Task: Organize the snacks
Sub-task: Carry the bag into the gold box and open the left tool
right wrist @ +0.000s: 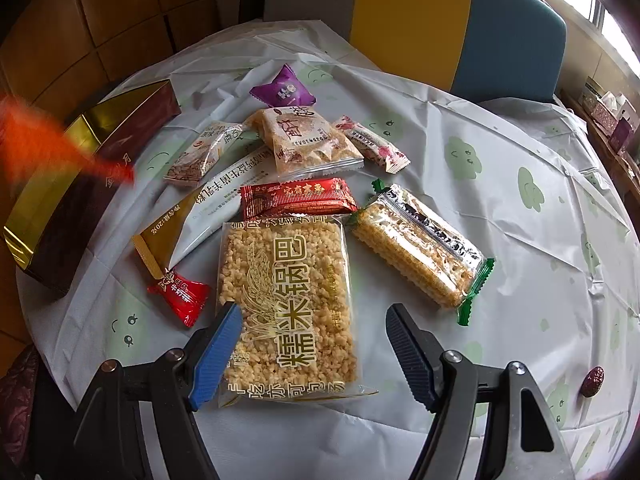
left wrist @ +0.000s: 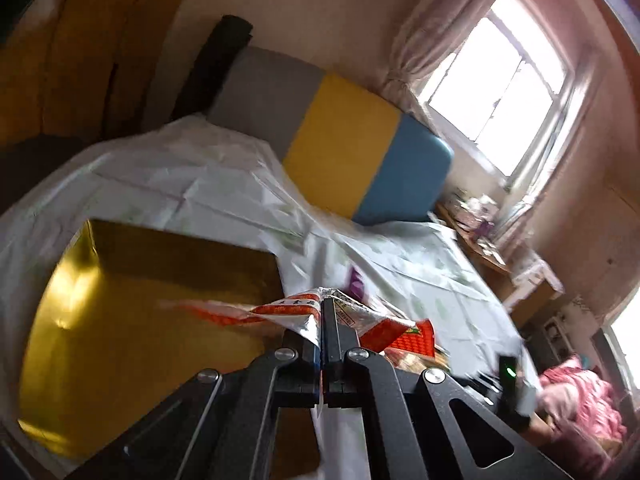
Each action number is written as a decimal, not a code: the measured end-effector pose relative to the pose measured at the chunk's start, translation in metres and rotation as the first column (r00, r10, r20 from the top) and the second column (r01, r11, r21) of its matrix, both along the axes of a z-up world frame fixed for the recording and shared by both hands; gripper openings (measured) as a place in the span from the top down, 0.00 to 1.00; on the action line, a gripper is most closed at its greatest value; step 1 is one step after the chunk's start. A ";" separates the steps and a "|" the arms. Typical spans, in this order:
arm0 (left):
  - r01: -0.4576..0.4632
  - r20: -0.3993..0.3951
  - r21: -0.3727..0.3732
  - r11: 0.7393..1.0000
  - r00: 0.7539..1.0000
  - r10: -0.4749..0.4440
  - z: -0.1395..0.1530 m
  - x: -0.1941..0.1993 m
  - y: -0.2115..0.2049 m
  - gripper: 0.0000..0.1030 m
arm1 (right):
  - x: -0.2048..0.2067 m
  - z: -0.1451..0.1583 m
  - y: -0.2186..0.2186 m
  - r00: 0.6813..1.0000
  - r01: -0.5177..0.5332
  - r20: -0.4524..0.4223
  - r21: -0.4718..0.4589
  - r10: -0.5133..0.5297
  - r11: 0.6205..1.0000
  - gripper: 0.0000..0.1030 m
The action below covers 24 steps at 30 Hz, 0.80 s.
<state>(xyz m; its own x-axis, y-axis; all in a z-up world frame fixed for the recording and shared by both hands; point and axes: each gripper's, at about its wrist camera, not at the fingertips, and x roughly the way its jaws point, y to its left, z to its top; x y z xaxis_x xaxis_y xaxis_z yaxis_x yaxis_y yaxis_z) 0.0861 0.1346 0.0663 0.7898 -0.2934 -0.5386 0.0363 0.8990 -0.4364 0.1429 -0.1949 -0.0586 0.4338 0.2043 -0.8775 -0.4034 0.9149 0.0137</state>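
Two wrist views, one tilted and low, one looking down on the table

The left wrist camera sits close over the gold box (left wrist: 132,320), rolled sideways, facing across the table (left wrist: 168,184) toward the window (left wrist: 496,88). The right wrist camera looks steeply down from near above. Both share the box (right wrist: 52,200), the tablecloth and the grey-yellow-blue chair back (left wrist: 340,136) (right wrist: 420,20).

Tricolour chair (right wrist: 416,24) behind cloth-covered table (right wrist: 520,128); curtained window (left wrist: 496,92).
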 end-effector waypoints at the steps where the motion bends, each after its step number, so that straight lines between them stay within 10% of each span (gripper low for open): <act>1: -0.009 -0.009 0.006 1.000 1.000 0.009 -0.001 0.006 0.004 1.00 | 0.000 0.000 0.000 1.000 0.000 0.000 0.001 0.000 1.000 0.28; 11: -0.241 -0.177 0.038 0.970 0.954 0.244 -0.031 0.054 0.050 0.93 | 0.001 -0.001 0.000 1.000 0.000 -0.003 0.004 0.000 1.000 0.28; 19: -0.398 -0.322 0.147 0.906 0.847 0.424 -0.066 0.055 0.071 0.91 | 0.002 -0.002 0.001 1.000 0.000 -0.003 0.008 0.000 1.000 0.28; 24: -0.427 -0.298 0.133 0.894 0.843 0.447 -0.059 0.045 0.081 0.70 | 0.002 -0.003 0.001 1.000 0.004 -0.005 0.012 -0.004 1.000 0.28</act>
<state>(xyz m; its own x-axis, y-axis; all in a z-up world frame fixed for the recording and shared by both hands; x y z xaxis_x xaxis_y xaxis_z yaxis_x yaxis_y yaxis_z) 0.1311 0.2155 0.0072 0.6159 0.0826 -0.7834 -0.4959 0.8134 -0.3041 0.1451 -0.1944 -0.0613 0.4301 0.2132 -0.8772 -0.3995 0.9163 0.0269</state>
